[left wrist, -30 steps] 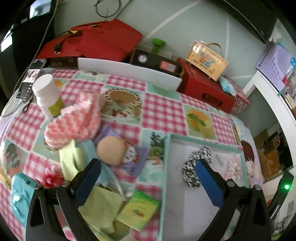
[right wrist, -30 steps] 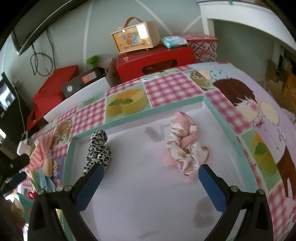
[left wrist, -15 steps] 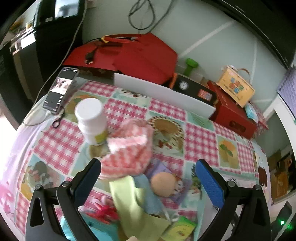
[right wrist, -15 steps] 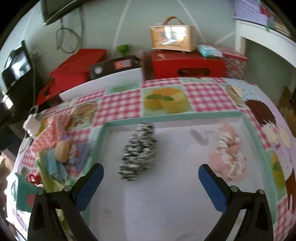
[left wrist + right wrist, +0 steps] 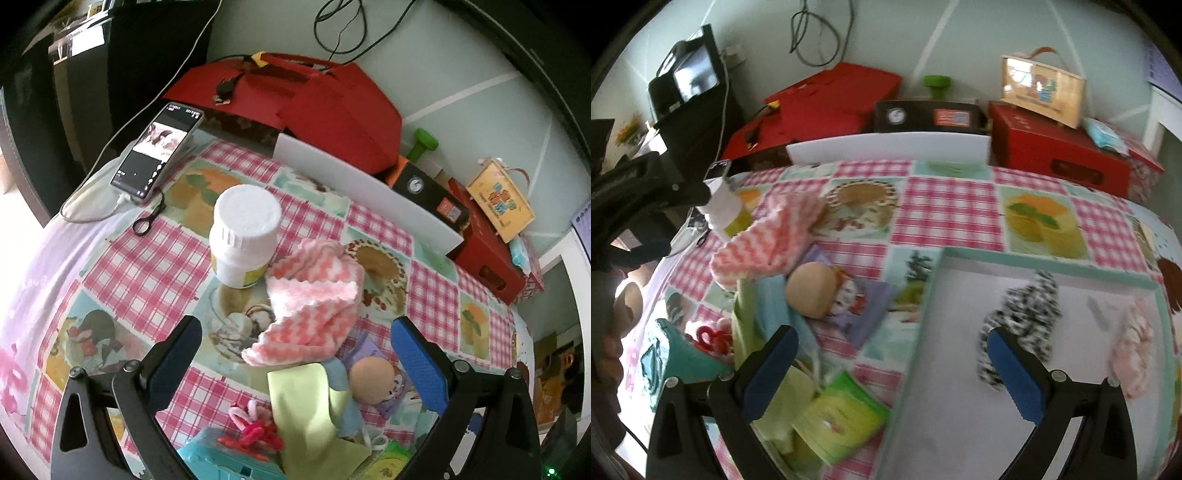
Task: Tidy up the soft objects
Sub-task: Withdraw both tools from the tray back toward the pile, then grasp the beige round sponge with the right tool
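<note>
The left gripper (image 5: 295,354) is held wide open over the pink-and-white cloth (image 5: 310,299) between its jaws, probably to grasp it, while the right gripper (image 5: 892,363) is also kept wide open and empty.

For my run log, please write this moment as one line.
left gripper: open, above pink cloth | right gripper: open, holds nothing | tray: spotted scrunchie, pink scrunchie
</note>
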A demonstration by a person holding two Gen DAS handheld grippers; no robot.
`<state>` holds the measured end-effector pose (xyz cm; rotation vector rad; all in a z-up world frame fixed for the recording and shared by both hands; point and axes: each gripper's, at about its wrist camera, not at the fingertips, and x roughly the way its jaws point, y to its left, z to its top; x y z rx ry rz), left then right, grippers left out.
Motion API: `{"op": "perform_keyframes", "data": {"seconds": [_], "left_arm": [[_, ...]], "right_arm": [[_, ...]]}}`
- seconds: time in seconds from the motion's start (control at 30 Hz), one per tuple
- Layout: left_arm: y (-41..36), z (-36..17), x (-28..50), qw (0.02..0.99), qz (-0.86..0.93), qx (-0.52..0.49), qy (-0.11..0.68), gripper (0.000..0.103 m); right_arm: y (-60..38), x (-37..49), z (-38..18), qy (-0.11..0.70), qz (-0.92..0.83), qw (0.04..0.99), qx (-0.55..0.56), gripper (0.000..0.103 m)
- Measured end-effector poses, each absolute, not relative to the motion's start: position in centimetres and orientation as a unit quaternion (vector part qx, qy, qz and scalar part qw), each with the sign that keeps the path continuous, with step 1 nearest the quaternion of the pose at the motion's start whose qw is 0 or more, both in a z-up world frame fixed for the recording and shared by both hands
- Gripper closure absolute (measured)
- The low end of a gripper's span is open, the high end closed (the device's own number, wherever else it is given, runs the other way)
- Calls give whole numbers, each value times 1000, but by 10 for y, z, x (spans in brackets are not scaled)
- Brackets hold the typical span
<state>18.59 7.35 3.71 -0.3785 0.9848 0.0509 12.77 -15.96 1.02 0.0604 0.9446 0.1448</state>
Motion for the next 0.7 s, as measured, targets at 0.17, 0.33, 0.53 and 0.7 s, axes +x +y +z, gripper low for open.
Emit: {"op": "perform_keyframes", "data": {"seconds": [0.17, 0.33, 0.53, 0.7], "left_arm": [[71, 28, 193, 852, 28, -181, 491, 1], [66, 20, 200, 844, 31, -185, 502, 1], [63, 10, 208, 834, 39, -182, 520, 2], [57, 9, 215, 835, 42, -168, 522, 2]], "right_arm": [[-141, 149, 9, 458, 83, 885, 6, 0], [-127, 163, 4, 462, 98, 882, -10, 0], [-114, 174, -10, 469, 115, 876, -5, 10], [-106, 176, -19, 470, 134, 873, -4, 20]]}}
